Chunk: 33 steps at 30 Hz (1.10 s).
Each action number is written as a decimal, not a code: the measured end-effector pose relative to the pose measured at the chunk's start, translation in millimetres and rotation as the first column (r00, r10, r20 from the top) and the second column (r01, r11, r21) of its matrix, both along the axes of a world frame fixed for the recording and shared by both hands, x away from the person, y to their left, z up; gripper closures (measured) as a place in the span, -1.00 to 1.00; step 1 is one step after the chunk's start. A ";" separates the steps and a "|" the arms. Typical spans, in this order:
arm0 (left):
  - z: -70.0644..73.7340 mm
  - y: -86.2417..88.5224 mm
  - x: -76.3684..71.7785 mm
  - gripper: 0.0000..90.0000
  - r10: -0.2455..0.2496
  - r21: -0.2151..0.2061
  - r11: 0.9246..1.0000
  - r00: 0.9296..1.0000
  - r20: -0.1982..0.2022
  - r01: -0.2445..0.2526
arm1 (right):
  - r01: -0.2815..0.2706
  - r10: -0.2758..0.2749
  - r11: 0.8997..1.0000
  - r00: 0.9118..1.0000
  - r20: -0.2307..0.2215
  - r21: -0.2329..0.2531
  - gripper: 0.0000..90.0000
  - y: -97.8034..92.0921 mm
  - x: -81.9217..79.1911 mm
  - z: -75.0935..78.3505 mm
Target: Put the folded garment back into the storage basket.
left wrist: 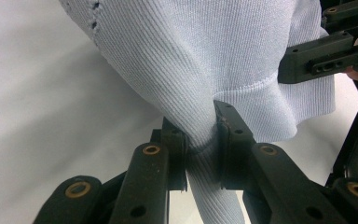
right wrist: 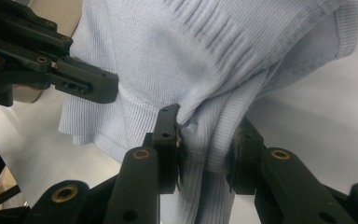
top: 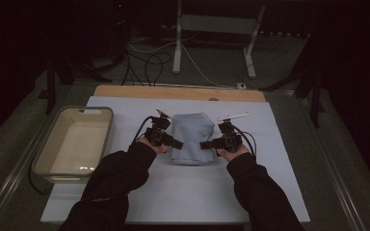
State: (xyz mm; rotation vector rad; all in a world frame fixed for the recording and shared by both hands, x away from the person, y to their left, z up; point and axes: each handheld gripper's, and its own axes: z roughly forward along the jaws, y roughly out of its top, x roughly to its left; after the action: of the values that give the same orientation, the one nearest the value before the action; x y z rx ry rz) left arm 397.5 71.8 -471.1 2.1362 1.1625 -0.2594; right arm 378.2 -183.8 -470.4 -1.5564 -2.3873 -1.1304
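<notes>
High view: dim overall, background near black; the white sheet on the counter is the brightest area. Image soft and low in detail. Both gripper views: brightly and evenly lit, knit ribbing of the pale blue cloth sharp, nearest black links slightly soft, shadows faint.

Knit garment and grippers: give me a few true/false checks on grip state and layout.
1. The left gripper is shut on the light blue knit garment. True.
2. The right gripper is open, clear of the fabric. False: its jaws pinch a fold.
3. The garment lies inside the plastic bin. False: it lies on the white sheet, right of the bin.
4. The bin holds no garment. True.
</notes>
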 end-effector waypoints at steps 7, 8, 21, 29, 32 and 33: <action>4.9 12.9 -3.6 0.70 0.011 0.015 1.000 1.000 0.003 -0.011 | -0.010 0.010 1.000 1.000 0.011 0.007 0.54 14.1 -2.4 1.9; 5.8 15.0 -4.1 0.70 0.012 0.018 1.000 1.000 0.001 -0.012 | -0.009 0.009 1.000 1.000 0.011 0.003 0.54 16.2 -2.8 2.3; 19.8 37.9 -15.6 0.70 0.003 0.037 0.999 1.000 0.013 -0.003 | -0.048 0.047 0.999 0.999 0.018 0.019 0.54 38.6 -9.5 8.2; 27.3 47.6 -18.9 0.70 0.015 0.044 0.999 1.000 0.027 -0.016 | -0.062 0.062 0.998 0.997 0.041 -0.001 0.54 51.9 -9.5 14.5; 30.5 50.6 -20.4 0.70 0.011 0.048 0.999 0.999 0.032 -0.013 | -0.066 0.066 0.998 0.997 0.041 0.004 0.54 54.9 -8.9 15.3; 31.6 51.6 -20.8 0.70 0.011 0.049 0.999 0.999 0.034 -0.012 | -0.069 0.069 0.998 0.997 0.042 0.005 0.54 56.2 -9.0 15.8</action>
State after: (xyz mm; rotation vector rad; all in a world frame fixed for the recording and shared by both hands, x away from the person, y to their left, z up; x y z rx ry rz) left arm 376.6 123.4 -439.4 2.1679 1.1732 -0.1909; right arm 369.2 -127.6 -454.5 -1.4503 -2.4407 -1.1671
